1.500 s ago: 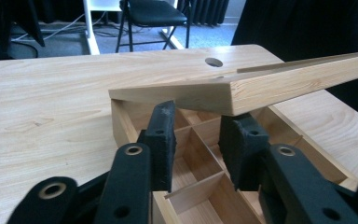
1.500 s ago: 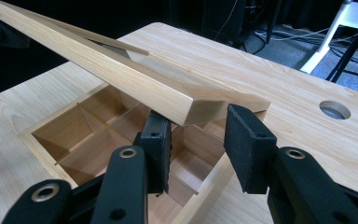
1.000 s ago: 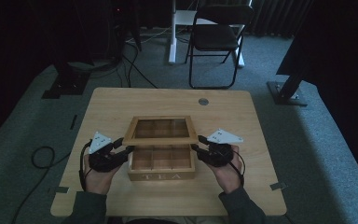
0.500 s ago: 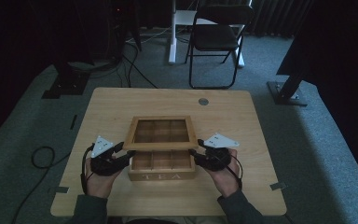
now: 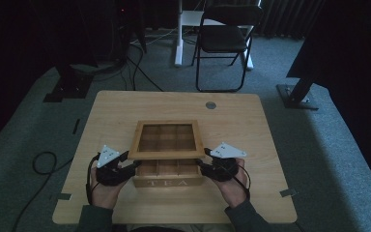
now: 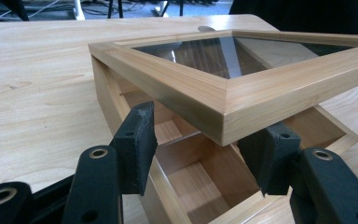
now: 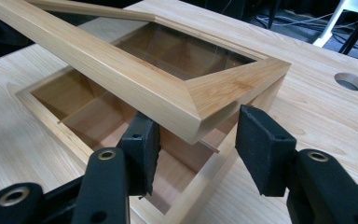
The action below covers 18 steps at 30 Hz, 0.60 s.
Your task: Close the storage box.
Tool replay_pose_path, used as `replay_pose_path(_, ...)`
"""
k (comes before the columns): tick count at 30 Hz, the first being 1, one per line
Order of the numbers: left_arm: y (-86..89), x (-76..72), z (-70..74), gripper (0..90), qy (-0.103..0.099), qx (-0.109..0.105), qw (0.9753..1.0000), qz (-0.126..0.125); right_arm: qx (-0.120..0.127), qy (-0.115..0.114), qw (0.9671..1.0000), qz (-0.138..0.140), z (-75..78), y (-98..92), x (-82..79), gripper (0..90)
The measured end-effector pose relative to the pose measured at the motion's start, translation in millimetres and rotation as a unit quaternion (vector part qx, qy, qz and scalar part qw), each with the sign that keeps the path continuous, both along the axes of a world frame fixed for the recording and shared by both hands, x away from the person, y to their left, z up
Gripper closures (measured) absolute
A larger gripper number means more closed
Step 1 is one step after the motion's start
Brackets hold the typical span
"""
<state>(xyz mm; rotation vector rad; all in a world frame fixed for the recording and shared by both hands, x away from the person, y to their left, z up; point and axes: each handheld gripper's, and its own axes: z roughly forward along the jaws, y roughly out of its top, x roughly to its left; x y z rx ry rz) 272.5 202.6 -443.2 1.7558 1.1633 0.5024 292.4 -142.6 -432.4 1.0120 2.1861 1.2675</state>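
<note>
Between your two grippers sits the tea box (image 5: 168, 169), its long axis running across from one claw to the other and its lettered front facing you. Your left gripper (image 5: 128, 166) has its jaws spread wide, straddling the near left corner of the glass-paned lid (image 5: 165, 139); in the left gripper view that corner hangs just above and between the pads (image 6: 137, 140), and I cannot tell whether either pad touches the wood. Your right gripper (image 5: 204, 165) is likewise spread, its pads (image 7: 261, 149) either side of the lid's near right corner, contact unclear. The lid is tilted, raised at the edge nearest your claws and hinged down along the far side. Beneath it, just beyond your jaws, the open compartments show. Further out lies the bare table (image 5: 125, 106).
</note>
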Motion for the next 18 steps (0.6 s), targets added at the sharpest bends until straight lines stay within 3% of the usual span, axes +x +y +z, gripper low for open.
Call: replay_pose_path(18, -0.4, -7.6, -16.0, 45.4, 0.01, 0.009, 0.9999, 0.001, -0.006, 0.007, 1.0, 0.003, -15.8, -2.2, -8.3, 48.3)
